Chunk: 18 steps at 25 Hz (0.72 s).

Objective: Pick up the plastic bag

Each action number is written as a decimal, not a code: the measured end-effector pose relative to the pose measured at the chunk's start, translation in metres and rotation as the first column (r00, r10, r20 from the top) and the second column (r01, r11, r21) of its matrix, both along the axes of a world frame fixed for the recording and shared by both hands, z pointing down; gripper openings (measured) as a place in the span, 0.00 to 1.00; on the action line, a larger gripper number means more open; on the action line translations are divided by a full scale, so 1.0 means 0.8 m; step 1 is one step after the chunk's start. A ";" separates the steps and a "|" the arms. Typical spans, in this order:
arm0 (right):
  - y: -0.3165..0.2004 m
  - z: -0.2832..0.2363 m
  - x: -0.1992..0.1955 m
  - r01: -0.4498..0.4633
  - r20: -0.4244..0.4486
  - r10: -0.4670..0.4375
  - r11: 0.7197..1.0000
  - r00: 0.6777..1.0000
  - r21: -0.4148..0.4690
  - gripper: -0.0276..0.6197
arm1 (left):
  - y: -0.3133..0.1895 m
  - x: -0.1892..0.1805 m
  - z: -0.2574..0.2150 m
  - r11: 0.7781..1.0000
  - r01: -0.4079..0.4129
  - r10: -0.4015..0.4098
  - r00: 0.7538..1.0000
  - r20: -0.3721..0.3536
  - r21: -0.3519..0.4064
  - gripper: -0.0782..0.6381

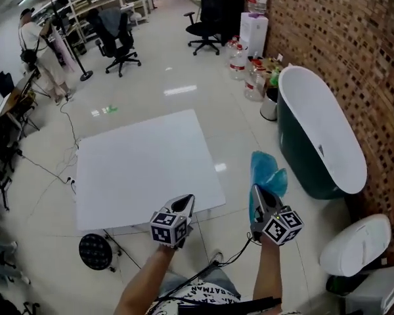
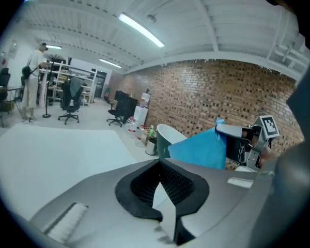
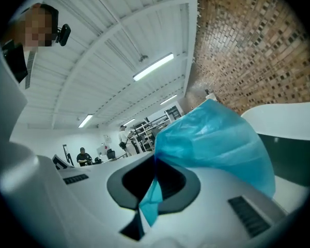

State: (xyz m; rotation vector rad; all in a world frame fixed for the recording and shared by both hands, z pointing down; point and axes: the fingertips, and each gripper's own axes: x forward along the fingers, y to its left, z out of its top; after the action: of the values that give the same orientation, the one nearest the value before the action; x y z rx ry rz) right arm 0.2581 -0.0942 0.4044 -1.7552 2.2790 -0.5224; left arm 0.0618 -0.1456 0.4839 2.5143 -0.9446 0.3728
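The plastic bag is thin and blue, and it hangs in the air above the floor tiles. My right gripper is shut on one corner of it. In the right gripper view the blue film bulges out over the jaws, with a pinched strip running down between them. My left gripper is held up beside it on the left, shut, with nothing between its jaws. From the left gripper view the bag and the right gripper show off to the right.
A large white board lies low ahead of me. A dark green bathtub stands along the brick wall at right, with water bottles beyond it. Office chairs and a person are at the back left. Cables trail on the floor at left.
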 end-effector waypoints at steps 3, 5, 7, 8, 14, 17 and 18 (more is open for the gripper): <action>-0.030 -0.036 -0.048 0.067 -0.024 -0.066 0.997 0.998 0.038 0.06 | -0.021 -0.070 -0.030 0.993 0.116 -0.115 0.993 -0.024 0.026 0.11; -0.042 -0.055 -0.080 0.091 -0.040 -0.089 0.994 0.995 0.059 0.06 | -0.026 -0.124 -0.044 0.982 0.187 -0.186 0.982 -0.043 0.034 0.11; -0.053 -0.074 -0.114 0.110 -0.056 -0.105 0.991 0.993 0.080 0.06 | -0.030 -0.179 -0.056 0.967 0.253 -0.250 0.966 -0.063 0.042 0.11; -0.057 -0.082 -0.132 0.118 -0.064 -0.113 0.989 0.992 0.089 0.06 | -0.030 -0.206 -0.060 0.959 0.280 -0.276 0.959 -0.070 0.047 0.11; -0.085 -0.113 -0.242 0.181 -0.094 -0.170 0.975 0.981 0.127 0.06 | -0.034 -0.328 -0.084 0.926 0.365 -0.358 0.930 -0.086 0.092 0.11; -0.094 -0.122 -0.280 0.196 -0.104 -0.182 0.971 0.978 0.139 0.06 | -0.035 -0.364 -0.084 0.917 0.388 -0.379 0.920 -0.098 0.090 0.11; -0.097 -0.127 -0.289 0.198 -0.112 -0.183 0.969 0.977 0.146 0.06 | -0.037 -0.372 -0.086 0.916 0.392 -0.383 0.918 -0.102 0.090 0.11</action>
State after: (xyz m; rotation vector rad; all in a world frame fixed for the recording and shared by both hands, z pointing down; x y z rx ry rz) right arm 0.0265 -0.1720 0.3024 -1.5288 2.4976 -0.2852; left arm -0.2361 -0.1753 0.4155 2.3358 -1.4277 0.0926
